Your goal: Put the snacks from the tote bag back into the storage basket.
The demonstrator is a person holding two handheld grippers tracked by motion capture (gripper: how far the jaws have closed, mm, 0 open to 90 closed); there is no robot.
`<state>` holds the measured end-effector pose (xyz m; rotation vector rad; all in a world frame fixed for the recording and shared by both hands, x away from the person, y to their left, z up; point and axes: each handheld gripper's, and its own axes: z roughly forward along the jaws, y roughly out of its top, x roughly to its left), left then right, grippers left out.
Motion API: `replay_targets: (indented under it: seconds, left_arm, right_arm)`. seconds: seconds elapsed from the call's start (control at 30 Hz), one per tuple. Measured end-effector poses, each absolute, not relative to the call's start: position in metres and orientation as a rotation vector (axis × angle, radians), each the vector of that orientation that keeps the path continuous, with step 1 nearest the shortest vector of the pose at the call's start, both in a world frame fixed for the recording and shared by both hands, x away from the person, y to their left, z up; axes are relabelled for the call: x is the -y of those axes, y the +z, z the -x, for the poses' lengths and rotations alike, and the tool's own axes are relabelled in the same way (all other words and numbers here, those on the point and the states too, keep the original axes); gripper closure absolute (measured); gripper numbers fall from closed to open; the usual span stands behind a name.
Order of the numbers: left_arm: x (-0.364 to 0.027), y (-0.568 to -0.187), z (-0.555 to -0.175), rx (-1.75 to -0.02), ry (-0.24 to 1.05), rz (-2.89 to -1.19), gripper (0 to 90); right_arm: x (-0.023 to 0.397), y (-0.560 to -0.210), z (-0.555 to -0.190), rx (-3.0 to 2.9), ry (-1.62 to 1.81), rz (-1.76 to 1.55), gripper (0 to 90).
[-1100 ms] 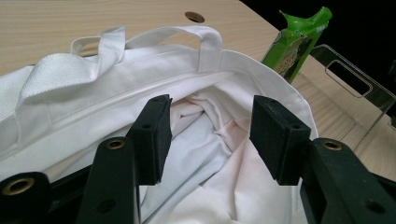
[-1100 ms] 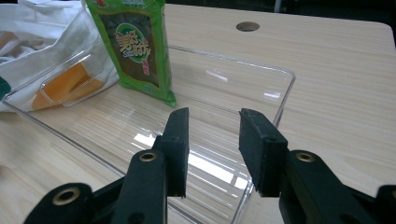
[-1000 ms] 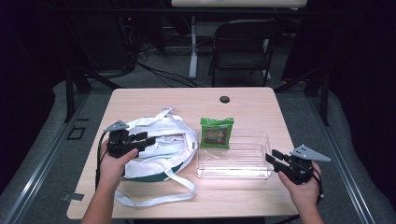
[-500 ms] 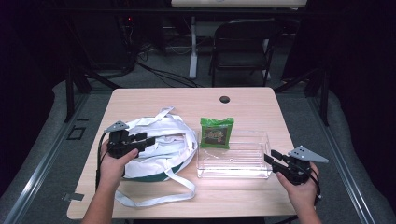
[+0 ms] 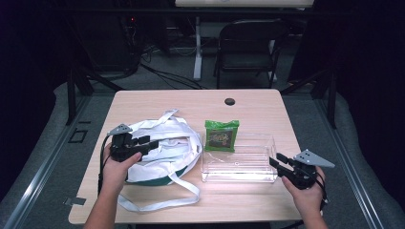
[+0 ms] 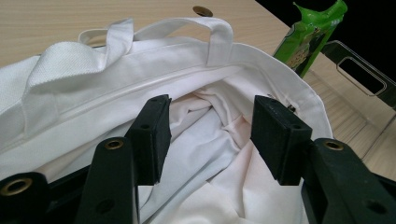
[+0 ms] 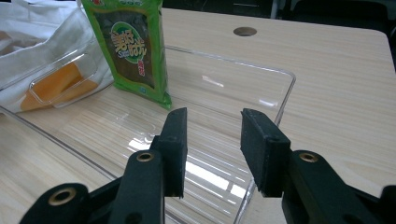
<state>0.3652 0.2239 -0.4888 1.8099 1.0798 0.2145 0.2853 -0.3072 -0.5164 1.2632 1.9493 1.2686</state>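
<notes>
A white tote bag (image 5: 162,148) with a green base lies on the left half of the table, its mouth facing right; its crumpled lining (image 6: 205,140) fills the left gripper view. My left gripper (image 5: 145,141) is open over the bag's left part, its jaws apart above the opening (image 6: 210,135). A clear plastic bin (image 5: 239,160) stands at centre right. A green snack packet (image 5: 221,136) leans upright against the bin's far left wall (image 7: 130,46). My right gripper (image 5: 278,160) is open at the bin's right end (image 7: 212,149), nothing between its jaws.
The wooden table (image 5: 191,102) has a round cable hole (image 5: 229,101) near its far edge. The bag's long straps (image 5: 167,200) trail toward the front edge. A folding chair (image 5: 248,47) and cables stand on the floor beyond the table.
My right gripper has shifted slightly left toward the bin's right end. The left gripper and bag have stayed put.
</notes>
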Motion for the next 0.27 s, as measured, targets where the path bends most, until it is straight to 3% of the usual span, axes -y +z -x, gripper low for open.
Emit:
replay_targets:
  seconds: [0.27]
  left_arm:
    - [-0.227,-0.4878,-0.3655,-1.098,0.226,-1.795,46.9]
  right_arm:
    - [0.3035,-0.517,-0.2872,-1.974,1.259,-1.26,58.7]
